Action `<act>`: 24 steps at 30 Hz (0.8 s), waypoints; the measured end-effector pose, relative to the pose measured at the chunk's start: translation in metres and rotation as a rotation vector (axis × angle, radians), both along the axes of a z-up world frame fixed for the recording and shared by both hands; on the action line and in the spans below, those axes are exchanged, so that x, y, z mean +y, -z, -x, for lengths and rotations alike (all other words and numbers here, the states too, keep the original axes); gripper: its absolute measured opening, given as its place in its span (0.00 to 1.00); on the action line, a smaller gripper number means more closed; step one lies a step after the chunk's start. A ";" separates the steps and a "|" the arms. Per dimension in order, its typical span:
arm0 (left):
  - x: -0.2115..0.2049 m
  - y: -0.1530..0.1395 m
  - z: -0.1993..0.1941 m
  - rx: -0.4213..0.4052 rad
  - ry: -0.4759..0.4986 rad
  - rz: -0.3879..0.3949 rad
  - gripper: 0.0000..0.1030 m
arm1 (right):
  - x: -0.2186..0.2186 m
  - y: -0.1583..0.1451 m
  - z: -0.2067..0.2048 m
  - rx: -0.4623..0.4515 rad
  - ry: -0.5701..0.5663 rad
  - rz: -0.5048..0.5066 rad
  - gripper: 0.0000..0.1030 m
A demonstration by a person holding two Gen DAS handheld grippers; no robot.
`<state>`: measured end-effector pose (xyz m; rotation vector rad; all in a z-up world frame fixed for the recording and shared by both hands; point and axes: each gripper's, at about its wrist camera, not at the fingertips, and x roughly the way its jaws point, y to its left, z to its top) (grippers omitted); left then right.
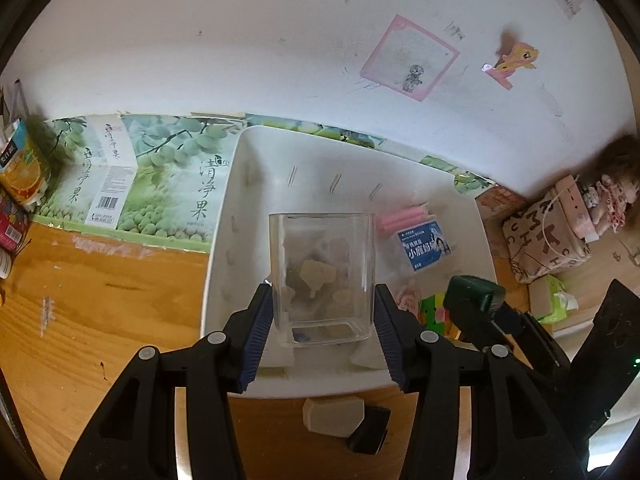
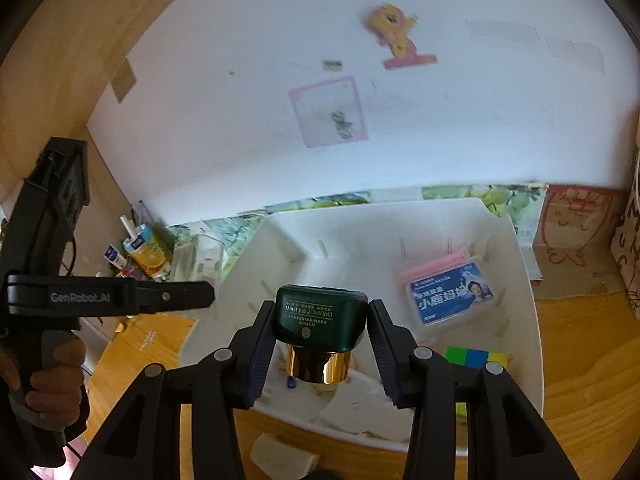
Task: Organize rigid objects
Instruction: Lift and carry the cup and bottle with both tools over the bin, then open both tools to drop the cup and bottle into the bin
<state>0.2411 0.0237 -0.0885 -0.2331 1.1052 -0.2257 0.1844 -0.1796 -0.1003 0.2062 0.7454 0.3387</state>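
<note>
Two grippers work over one white bin (image 1: 224, 240) that sits on the wooden desk (image 1: 100, 312) against the back wall.

Leftmost, near the bin's left wall, the left gripper (image 1: 323, 312) has its jaws closed onto a clear square container (image 1: 322, 276), pads pressing the two opposite side walls low down; it looks lifted above the bin floor, though that is hard to confirm through the plastic. It is probably thin, light and hard, so smooth walls may slip and too much squeeze could crack them; a low grip on flat faces seems right.

Right of it, over the bin's near edge, the right gripper (image 2: 320, 320) carries a green bottle (image 2: 320, 316) with a gold collar (image 2: 318, 366). The left pad touches the green body; the right pad sits just beside it, and whether it presses I cannot tell. The bottle looks dense and glossy, likely heavier, so flat sides are the better hold.

Toward the bin's right wall lie a blue-labelled box (image 2: 452, 300) and a coloured cube (image 2: 476, 356).
</note>
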 end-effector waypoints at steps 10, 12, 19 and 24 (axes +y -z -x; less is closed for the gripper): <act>-0.004 0.012 -0.018 0.032 -0.063 -0.063 0.52 | -0.007 0.037 -0.027 0.124 -0.039 -0.038 0.45; -0.004 0.015 -0.019 0.048 -0.073 -0.074 0.53 | -0.007 0.042 -0.030 0.138 -0.051 -0.053 0.45; -0.005 0.007 -0.014 0.032 -0.096 -0.099 0.76 | -0.010 0.045 -0.030 0.136 -0.071 -0.108 0.55; -0.002 -0.005 -0.005 0.009 -0.104 -0.115 0.77 | -0.006 0.034 -0.024 0.108 -0.091 -0.118 0.67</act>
